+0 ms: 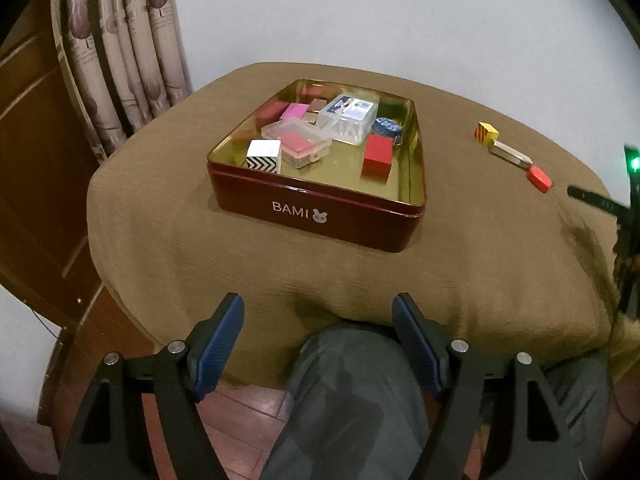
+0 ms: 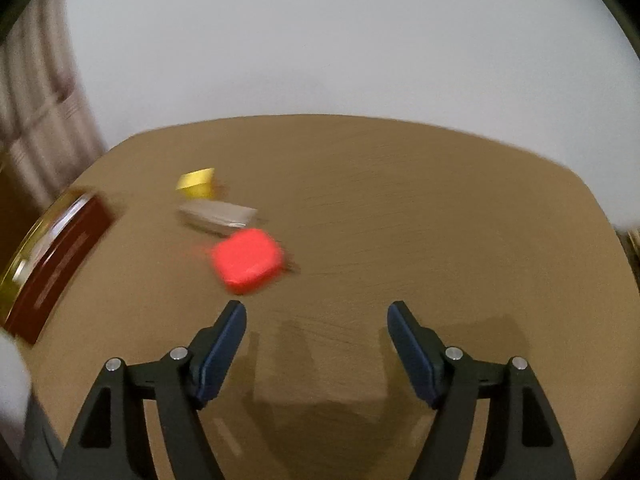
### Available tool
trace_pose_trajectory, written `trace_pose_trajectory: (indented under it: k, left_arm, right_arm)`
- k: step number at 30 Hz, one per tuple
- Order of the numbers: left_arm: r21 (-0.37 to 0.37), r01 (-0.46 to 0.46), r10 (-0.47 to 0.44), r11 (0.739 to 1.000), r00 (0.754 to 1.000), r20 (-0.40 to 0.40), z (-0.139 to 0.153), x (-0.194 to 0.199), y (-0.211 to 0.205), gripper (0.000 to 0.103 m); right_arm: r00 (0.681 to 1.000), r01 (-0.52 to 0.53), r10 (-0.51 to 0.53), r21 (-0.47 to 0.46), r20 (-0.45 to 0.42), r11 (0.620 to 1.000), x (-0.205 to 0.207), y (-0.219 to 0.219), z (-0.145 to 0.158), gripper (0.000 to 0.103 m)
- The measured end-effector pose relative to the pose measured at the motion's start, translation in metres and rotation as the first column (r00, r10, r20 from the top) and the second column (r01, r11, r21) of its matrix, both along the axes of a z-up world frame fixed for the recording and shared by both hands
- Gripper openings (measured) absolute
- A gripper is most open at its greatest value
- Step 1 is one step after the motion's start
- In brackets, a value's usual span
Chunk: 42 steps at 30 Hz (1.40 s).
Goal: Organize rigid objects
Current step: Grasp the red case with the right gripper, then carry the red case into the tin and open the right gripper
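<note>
The maroon BAMI tin (image 1: 316,216) sits mid-table on the tan cloth (image 1: 168,248), already holding a red block (image 1: 377,157), a chevron-striped cube (image 1: 263,155) and clear plastic cases (image 1: 298,142), so it is probably the collection box. At about two o'clock from it lie a yellow striped cube (image 1: 486,133), a grey bar (image 1: 510,155) and a red eraser-like block (image 2: 247,260), close together. The right gripper (image 2: 316,322) hovers wide just short of that block, likely the next pick. The left gripper (image 1: 318,316) waits wide and empty over the near edge.
</note>
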<state>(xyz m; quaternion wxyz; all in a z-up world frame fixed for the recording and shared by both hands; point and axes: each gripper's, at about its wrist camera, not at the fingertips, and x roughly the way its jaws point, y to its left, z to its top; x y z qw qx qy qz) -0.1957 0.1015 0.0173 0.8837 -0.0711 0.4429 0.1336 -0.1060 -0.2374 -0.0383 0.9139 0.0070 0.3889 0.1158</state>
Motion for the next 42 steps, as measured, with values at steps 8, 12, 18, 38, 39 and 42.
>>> trace_pose_trajectory:
  k: [8,12,18,38,39,42]
  left_arm:
    - [-0.005,-0.026,0.026,1.0,0.999,-0.019,-0.007,0.002,0.005,0.073]
    - [0.0,-0.038,0.038,0.999,0.999,-0.033,-0.011,0.005,0.005,0.073]
    - [0.007,-0.031,0.031,0.999,0.997,-0.065,-0.018,0.009,0.002,0.073]
    - [-0.042,-0.066,0.063,0.997,0.994,-0.087,-0.017,0.006,0.007,0.073]
    - [-0.051,-0.073,0.068,0.996,0.994,-0.091,-0.017,0.006,0.009,0.073]
    - [-0.068,-0.095,0.089,0.993,0.992,-0.088,-0.016,0.003,0.014,0.073]
  right_arm:
    - [0.972,-0.235,0.23,-0.145,-0.047,0.961,0.043,0.045,0.006,0.075]
    - [0.96,-0.279,0.27,-0.176,-0.077,0.944,0.059,0.05,0.001,0.075]
    - [0.94,-0.33,0.308,-0.165,-0.145,0.929,0.075,0.058,-0.015,0.07]
    - [0.961,-0.222,0.212,-0.041,-0.179,0.974,0.023,0.055,-0.021,0.048]
    - [0.959,-0.219,0.214,-0.009,-0.184,0.976,0.017,0.055,-0.018,0.048]
    - [0.953,-0.234,0.245,0.078,-0.18,0.969,0.0,0.069,-0.004,0.048]
